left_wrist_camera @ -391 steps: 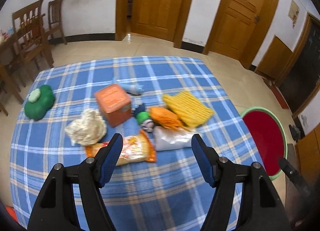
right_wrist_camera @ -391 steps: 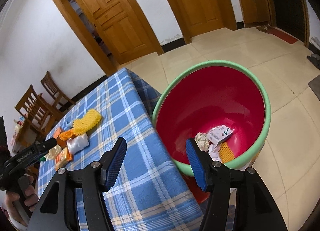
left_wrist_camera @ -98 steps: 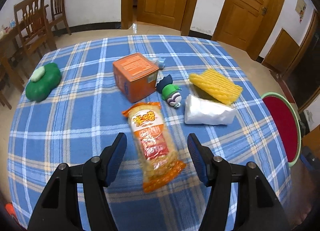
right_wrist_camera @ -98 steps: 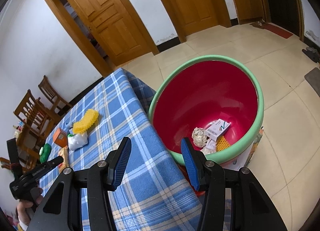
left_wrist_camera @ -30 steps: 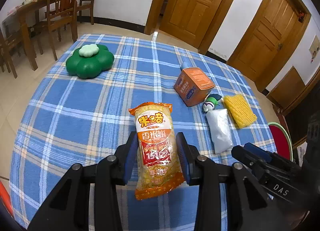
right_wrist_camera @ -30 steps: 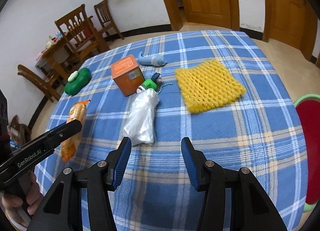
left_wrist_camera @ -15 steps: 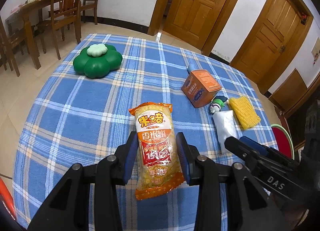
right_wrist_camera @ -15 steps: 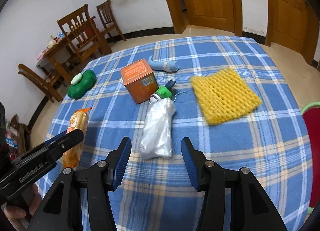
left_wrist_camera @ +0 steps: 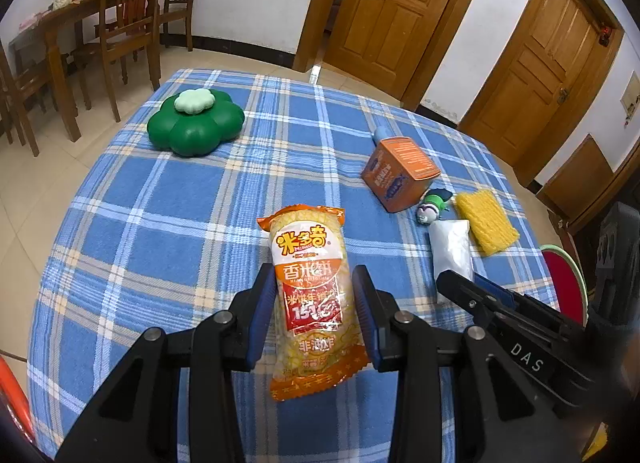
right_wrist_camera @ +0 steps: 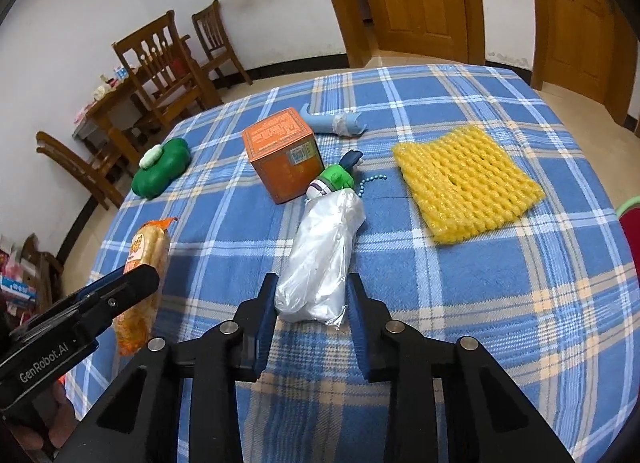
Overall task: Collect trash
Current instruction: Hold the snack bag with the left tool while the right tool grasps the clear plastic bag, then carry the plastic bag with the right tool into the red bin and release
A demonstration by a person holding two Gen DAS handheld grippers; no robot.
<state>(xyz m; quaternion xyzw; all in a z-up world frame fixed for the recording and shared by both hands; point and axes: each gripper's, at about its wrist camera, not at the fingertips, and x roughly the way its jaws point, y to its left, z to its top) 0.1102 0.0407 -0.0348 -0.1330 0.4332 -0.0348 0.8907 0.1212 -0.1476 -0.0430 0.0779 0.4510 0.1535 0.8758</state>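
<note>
The table (left_wrist_camera: 120, 231), under a blue plaid cloth, fills the middle of both views. Its far edge curves across the upper part of each frame, with bare tile floor, wooden chairs (left_wrist_camera: 132, 19) and doors (left_wrist_camera: 396, 11) beyond. Much open cloth lies in the left half of the left wrist view, between the green box (left_wrist_camera: 195, 127) at upper left and the snack bag (left_wrist_camera: 314, 295). In the right wrist view the cloth is free at lower right, below the yellow foam net (right_wrist_camera: 466, 187). A red bin (left_wrist_camera: 564, 283) with a green rim shows past the table's right edge in the left wrist view.

The snack bag bears large yellow Chinese characters and "15" on a red band. The orange carton (right_wrist_camera: 282, 153) carries a small square code label. The left tool's side reads "GenRobot.AI" in the right wrist view; the right tool's reads "DAS" in the left wrist view.

Both tools tilt down toward the cloth. The left gripper (left_wrist_camera: 314, 303) stands narrow, its blue pads pressed on the snack bag's sides at lower centre. The right gripper (right_wrist_camera: 312, 299) has just been closing; its jaws now stand narrow on the near end of the white plastic bag (right_wrist_camera: 322, 259), which lies at frame centre, its far end touching a small green toy (right_wrist_camera: 334, 181) beside the carton. Fingers (right_wrist_camera: 24, 441) show dimly at the lower left corner.
</note>
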